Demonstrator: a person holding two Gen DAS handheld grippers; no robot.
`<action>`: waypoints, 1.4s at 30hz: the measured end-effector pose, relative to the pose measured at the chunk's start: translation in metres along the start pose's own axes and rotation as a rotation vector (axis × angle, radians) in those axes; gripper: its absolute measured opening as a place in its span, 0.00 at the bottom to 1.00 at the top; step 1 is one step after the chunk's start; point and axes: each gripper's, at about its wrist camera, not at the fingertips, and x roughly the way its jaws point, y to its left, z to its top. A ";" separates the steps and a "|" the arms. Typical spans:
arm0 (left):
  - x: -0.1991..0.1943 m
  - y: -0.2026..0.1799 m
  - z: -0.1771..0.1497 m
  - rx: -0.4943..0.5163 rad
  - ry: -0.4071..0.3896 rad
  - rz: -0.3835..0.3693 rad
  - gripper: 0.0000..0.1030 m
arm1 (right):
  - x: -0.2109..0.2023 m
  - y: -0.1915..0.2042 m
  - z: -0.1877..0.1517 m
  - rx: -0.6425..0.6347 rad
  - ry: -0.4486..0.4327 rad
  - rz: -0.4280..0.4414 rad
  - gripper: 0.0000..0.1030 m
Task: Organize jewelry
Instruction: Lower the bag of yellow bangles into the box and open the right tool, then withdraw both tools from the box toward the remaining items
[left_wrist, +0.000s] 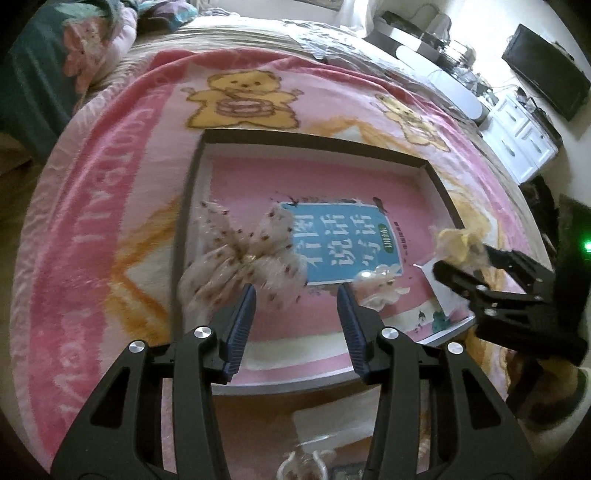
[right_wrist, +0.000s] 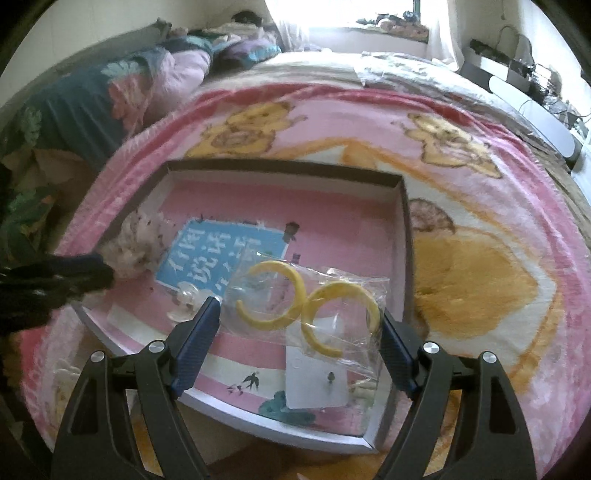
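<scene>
L gripper (left_wrist: 297, 291) angled steeply down over the near edge of the tray (left_wrist: 317, 142), jaws part open w/ nothing between them; the tray floor shows in the gap. Its left fingertip is just at the spotted fabric bow (left_wrist: 240, 254), which lies in the tray's near-left part; can't tell if they touch. A small clear beaded piece (left_wrist: 376, 284) sits just off the right fingertip, blurry.

R gripper (right_wrist: 299, 314) also tilted down over the tray's near-right corner, jaws spread wide around a clear plastic bag (right_wrist: 314, 295) w/ two yellow crescent earrings (right_wrist: 273, 295) inside. The bag spans the gap; whether the pads press it or it just lies on the tray, can't tell. A white card (right_wrist: 317, 384) w/ a small stud lies below the bag, partly under it.

Mid-tray: blue label w/ Chinese characters (left_wrist: 343, 247), partly covered by bow and bag. From the L view the bag reads only as a yellowish blur.

Tray sits on a pink bear-print blanket (left_wrist: 110, 206). Beyond it, bedding and room clutter, too distorted to sort out.
</scene>
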 end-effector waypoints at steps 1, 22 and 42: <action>-0.004 0.002 -0.002 -0.007 -0.005 0.003 0.36 | 0.004 0.001 -0.002 0.001 0.017 0.002 0.79; -0.057 -0.008 -0.020 -0.054 -0.079 0.011 0.64 | -0.090 -0.004 -0.022 0.103 -0.149 0.030 0.96; -0.137 -0.023 -0.041 -0.069 -0.226 0.010 0.89 | -0.189 0.009 -0.044 0.092 -0.306 0.033 0.96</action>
